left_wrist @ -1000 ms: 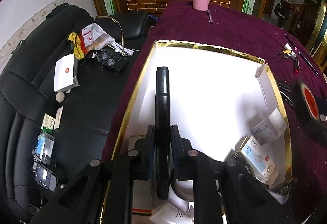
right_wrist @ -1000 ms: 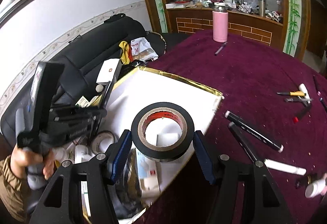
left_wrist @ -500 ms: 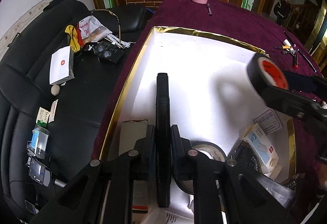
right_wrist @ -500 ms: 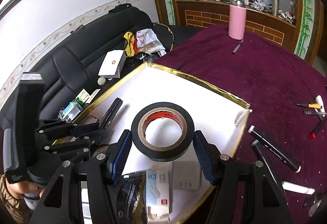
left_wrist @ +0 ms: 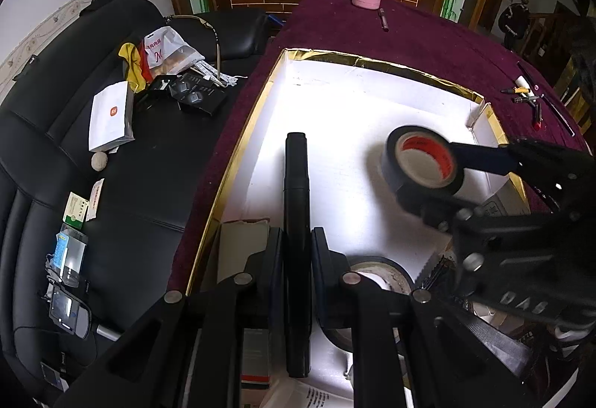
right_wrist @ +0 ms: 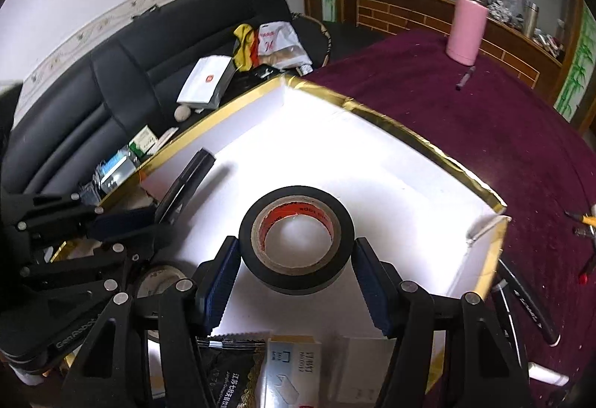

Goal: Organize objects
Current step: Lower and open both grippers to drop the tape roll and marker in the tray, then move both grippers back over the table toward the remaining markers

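My left gripper is shut on a black marker that points forward over the white floor of the gold-rimmed box. My right gripper is shut on a black tape roll with a red inner core, held over the middle of the box. The roll and the right gripper show at the right in the left wrist view. The marker and the left gripper show at the left in the right wrist view.
Another tape roll, small cartons and a black packet lie at the box's near end. Pens and a pink bottle are on the purple table. A black sofa with clutter is at left.
My right gripper has carried the tape roll leftward from the box's right edge to over its middle. The left gripper has kept the marker over the box's near left part.
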Action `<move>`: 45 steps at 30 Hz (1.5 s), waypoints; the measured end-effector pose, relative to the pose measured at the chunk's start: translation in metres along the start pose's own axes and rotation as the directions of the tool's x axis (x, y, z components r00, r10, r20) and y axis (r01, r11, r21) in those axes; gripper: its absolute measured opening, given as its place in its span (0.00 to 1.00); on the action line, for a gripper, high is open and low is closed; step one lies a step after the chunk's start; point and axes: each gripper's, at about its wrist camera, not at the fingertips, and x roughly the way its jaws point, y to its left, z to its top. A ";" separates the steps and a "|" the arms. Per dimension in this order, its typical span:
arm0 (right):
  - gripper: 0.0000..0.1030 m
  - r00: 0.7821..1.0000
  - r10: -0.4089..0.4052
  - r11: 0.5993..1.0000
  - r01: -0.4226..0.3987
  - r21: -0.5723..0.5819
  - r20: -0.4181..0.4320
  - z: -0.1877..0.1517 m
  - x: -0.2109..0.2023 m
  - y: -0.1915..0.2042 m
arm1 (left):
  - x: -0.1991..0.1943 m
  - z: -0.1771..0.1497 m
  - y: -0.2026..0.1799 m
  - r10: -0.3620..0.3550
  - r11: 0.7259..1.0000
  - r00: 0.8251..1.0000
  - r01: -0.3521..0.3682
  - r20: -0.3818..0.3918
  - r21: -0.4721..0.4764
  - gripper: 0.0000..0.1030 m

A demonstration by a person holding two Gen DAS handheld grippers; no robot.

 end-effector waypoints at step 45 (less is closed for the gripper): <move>0.95 0.986 -0.012 0.987 -0.015 0.161 0.166 -0.067 -0.112 -0.022 | -0.063 -0.023 -0.037 -0.036 0.999 0.996 0.035 0.081 0.007 0.54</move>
